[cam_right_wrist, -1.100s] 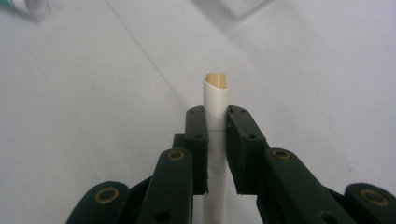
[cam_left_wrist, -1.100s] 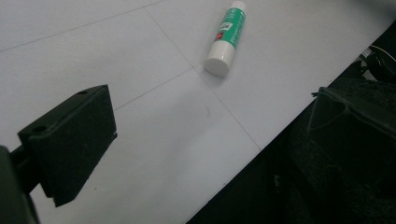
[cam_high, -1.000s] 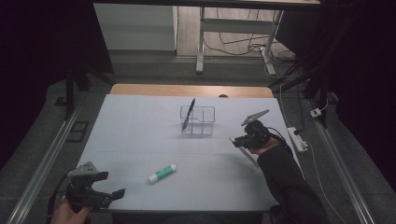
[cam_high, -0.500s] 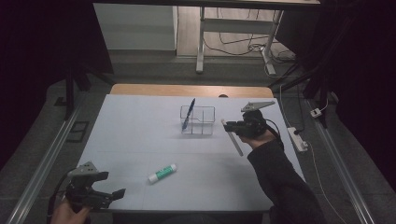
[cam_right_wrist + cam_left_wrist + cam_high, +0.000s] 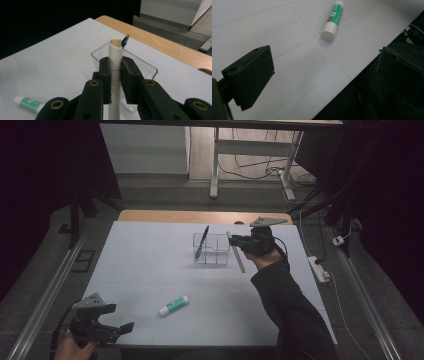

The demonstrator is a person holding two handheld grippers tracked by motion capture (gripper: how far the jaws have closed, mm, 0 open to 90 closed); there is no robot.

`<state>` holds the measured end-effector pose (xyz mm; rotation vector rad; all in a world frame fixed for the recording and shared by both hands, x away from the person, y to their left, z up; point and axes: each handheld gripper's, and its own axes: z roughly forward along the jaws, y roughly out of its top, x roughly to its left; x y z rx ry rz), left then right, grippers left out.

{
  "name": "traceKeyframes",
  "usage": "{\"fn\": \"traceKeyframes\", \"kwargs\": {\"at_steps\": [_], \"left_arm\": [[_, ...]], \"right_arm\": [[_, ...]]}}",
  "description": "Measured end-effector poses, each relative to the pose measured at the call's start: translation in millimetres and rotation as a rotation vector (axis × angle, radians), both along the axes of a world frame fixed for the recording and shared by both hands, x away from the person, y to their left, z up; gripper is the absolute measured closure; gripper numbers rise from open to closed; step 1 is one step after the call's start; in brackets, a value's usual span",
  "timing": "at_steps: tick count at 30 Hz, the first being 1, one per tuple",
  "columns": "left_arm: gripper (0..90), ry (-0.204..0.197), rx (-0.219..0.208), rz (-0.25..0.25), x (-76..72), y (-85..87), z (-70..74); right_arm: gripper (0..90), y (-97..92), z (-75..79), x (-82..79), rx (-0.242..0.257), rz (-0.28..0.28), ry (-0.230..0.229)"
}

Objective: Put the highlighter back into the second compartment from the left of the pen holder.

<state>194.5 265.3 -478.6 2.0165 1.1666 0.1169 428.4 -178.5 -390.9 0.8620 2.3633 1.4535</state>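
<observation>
My right gripper (image 5: 239, 243) is shut on a white tube (image 5: 236, 254), which hangs slanted just right of a clear plastic organiser (image 5: 211, 250). A blue pen (image 5: 201, 241) leans in the organiser's left compartment. In the right gripper view the pads clamp the white tube (image 5: 115, 53) upright, with the organiser (image 5: 147, 67) and the pen's tip (image 5: 125, 40) just behind it. A green and white glue stick (image 5: 174, 305) lies on the white table. My left gripper (image 5: 120, 328) rests open at the table's near left corner; the glue stick (image 5: 333, 20) lies well beyond its jaws.
The white table (image 5: 150, 265) ends at a wooden strip (image 5: 200, 216) along the far side. A power strip (image 5: 319, 269) lies on the floor to the right. The table's near edge (image 5: 342, 86) runs between my left jaws.
My right gripper has risen and moved left with the white tube, from the table's right side to the organiser's right wall. The left gripper has stayed put.
</observation>
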Motion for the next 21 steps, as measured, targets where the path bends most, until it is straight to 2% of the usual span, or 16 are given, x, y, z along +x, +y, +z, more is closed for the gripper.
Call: {"fn": "traceKeyframes", "kwargs": {"at_steps": [21], "left_arm": [[1.3, 0.002, -0.002, -0.005, 0.2, 0.2, -0.2]], "right_arm": [[79.0, 45.6, 9.6, 28.9, 0.102, -0.028, -0.094]]}}
